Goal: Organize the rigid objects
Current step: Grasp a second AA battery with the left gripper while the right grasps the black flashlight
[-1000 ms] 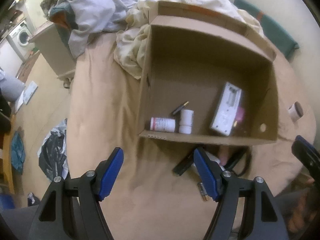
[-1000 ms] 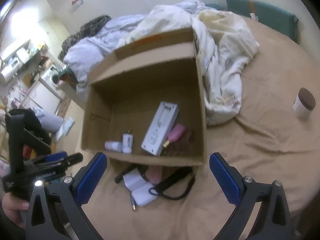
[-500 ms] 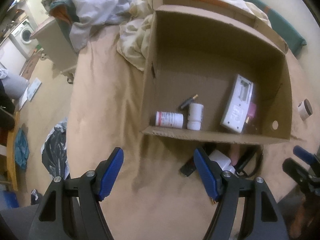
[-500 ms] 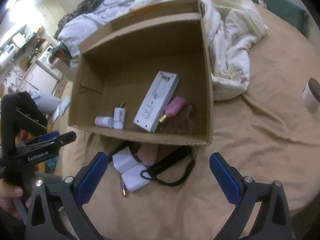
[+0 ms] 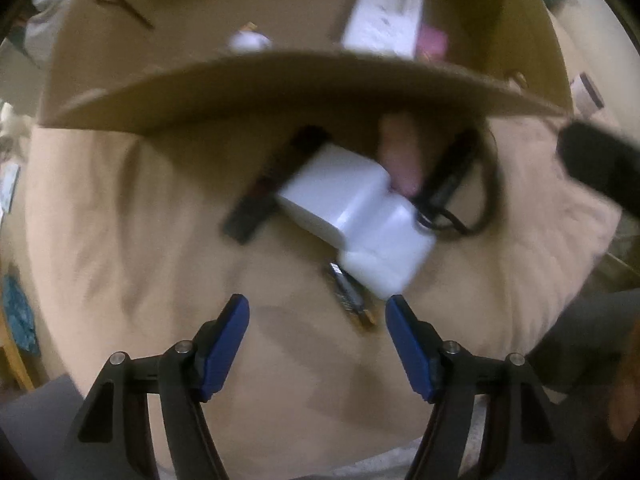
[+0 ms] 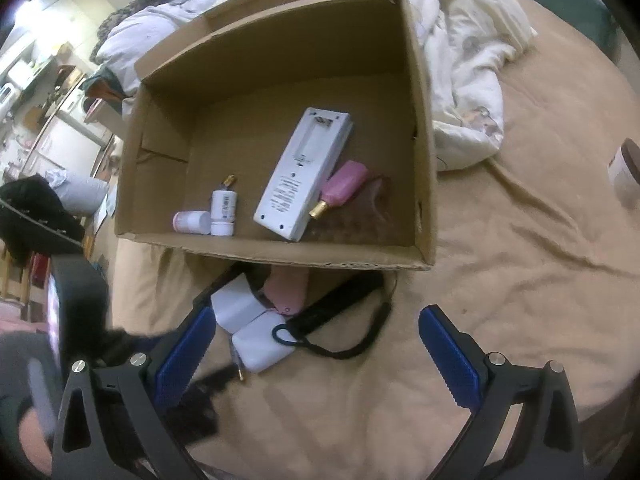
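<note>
White case (image 5: 356, 216) just ahead of left gripper (image 5: 318, 312) (unclenched, nothing held)

The cardboard box (image 6: 424, 128) is matt brown corrugated paperboard, its near edge raw and slightly ragged. It sits on a tan bed sheet (image 6: 520, 280) of soft, creased cloth; the white quilt (image 6: 468, 92) to the far right is rumpled fabric. Inside the box, the white remote (image 6: 304, 176) looks like smooth plastic, and the pink bottle (image 6: 344, 186) has a shiny gold-coloured cap. In front, the two white cases (image 5: 356, 216) are smooth plastic with a faint sheen. The fingers (image 6: 450, 360) carry blue pads on matt black frames with bright metal pins.
</note>
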Available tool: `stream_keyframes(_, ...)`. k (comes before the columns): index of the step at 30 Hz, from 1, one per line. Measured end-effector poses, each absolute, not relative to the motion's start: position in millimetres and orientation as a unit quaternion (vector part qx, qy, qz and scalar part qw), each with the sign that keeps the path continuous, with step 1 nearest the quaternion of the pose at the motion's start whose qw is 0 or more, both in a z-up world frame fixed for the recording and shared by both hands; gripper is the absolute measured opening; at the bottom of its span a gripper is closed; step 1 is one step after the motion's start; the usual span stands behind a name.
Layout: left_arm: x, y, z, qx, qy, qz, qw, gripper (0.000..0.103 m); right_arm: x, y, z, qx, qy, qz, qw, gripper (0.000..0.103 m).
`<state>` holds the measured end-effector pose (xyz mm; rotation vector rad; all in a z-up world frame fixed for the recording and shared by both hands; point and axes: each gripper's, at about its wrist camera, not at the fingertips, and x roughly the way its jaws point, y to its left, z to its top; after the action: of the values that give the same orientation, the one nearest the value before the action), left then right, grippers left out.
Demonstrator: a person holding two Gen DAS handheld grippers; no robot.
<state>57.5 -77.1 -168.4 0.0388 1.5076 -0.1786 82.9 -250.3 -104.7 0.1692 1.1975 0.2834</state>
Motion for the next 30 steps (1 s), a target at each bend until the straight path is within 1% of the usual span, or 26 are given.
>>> stream_keyframes(4,62,-84,-179,0.028,0.685,-0.092,0.722,0.067,85,-252,-105,0.084,0.562,0.133,0.812,0.103)
stream_keyframes(6,61,-84,-181,0.038,0.682,-0.093,0.724,0.060,85,-252,-106,0.084,0.562,0.132,0.812,0.103)
stream_keyframes(7,61,-82,-181,0.045,0.680,-0.090,0.726,0.049,86,-252,-106,0.084,0.562,0.132,0.812,0.103)
stream_keyframes(8,60,-79,-182,0.053,0.677,-0.080,0.729,0.036,86,-253,-106,0.086,0.563,0.132,0.811,0.103)
stream_keyframes(9,62,-74,-182,0.049,0.676,-0.074,0.732,0.032,87,-254,-107,0.089,0.565,0.131,0.810,0.103)
stream_keyframes(11,66,-58,-182,0.023,0.678,-0.060,0.732,0.016,89,-257,-110,0.097,0.572,0.130,0.804,0.103)
stream_keyframes(12,68,-54,-183,0.020,0.679,-0.056,0.732,0.011,91,-260,-113,0.106,0.577,0.129,0.799,0.103)
stream_keyframes(13,70,-50,-182,0.019,0.679,-0.052,0.732,0.010,93,-262,-115,0.112,0.583,0.128,0.795,0.103)
stream_keyframes(15,72,-44,-183,0.011,0.680,-0.050,0.731,0.009,97,-265,-121,0.115,0.592,0.120,0.788,0.103)
stream_keyframes(18,73,-38,-181,0.015,0.677,-0.046,0.734,0.009,107,-265,-129,0.087,0.605,0.106,0.785,0.103)
stream_keyframes(22,76,-30,-181,0.020,0.676,-0.036,0.736,0.009,121,-255,-129,-0.018,0.614,0.116,0.780,0.103)
stream_keyframes(24,78,-27,-181,0.022,0.675,-0.032,0.737,0.009,127,-250,-137,-0.036,0.629,0.145,0.763,0.103)
stream_keyframes(27,81,-24,-180,0.028,0.675,-0.031,0.737,0.009,130,-244,-154,-0.052,0.640,0.143,0.753,0.103)
stream_keyframes(30,81,-26,-177,0.032,0.674,-0.029,0.737,0.009,127,-223,-168,-0.103,0.635,0.146,0.751,0.103)
